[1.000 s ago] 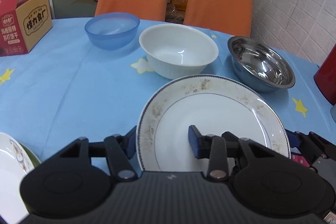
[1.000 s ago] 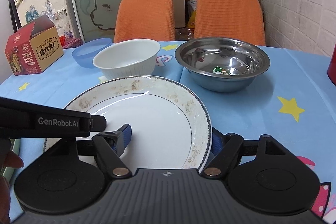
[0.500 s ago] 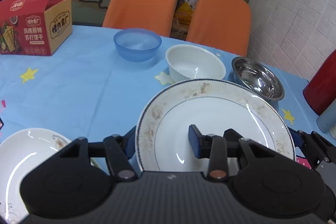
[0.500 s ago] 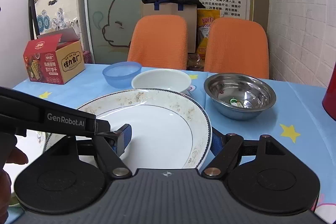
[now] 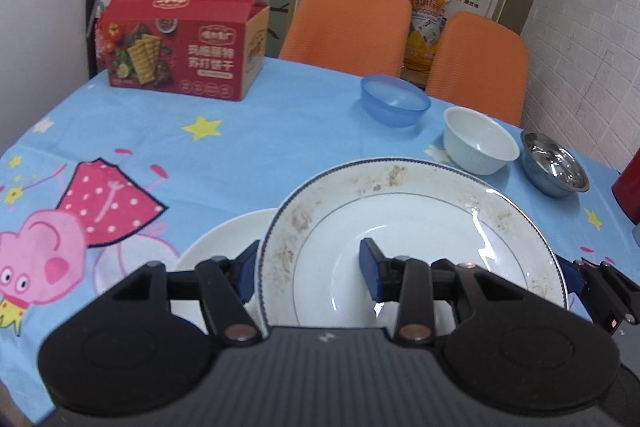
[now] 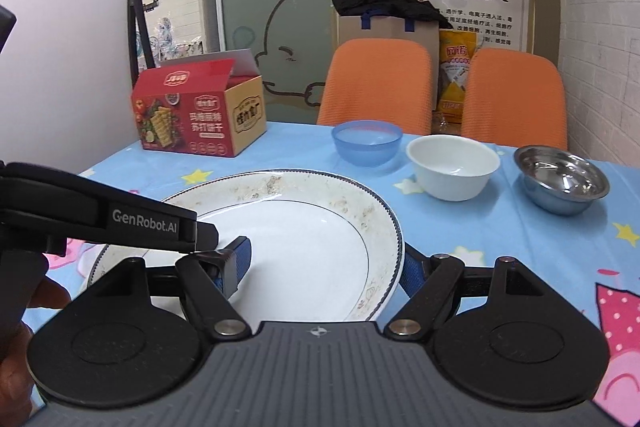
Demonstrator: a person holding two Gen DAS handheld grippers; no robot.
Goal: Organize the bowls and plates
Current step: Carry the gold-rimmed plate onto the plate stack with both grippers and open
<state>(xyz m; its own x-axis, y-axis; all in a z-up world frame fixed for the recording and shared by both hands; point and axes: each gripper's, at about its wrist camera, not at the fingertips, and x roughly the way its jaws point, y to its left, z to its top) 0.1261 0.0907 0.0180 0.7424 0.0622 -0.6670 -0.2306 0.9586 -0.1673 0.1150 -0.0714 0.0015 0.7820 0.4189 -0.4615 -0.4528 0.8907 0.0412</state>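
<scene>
so both grippers have the speckled plate clamped by its rim: the left gripper has one pad under the left edge and one inside the well, and the right gripper does the same on the opposite edge, one finger in the well, one outside the rim. the fingers are pinched onto the plate, not hanging loose. it looks held up off the surface, and just past the left fingers, partly underneath it, sits a plain white plate, so my guess is stacking is the step in hand and it isn't set down yet.

what's left, as far as i can tell: ahead of the fingers, well apart from the plates, the blue bowl, white bowl and steel bowl stand in a row, each on its own, nothing nested.

hard to make out: most of the white plate is hidden behind the gripper body and the held plate, so i can't say how well they line up. a red thing at the far right edge is cut off.
</scene>
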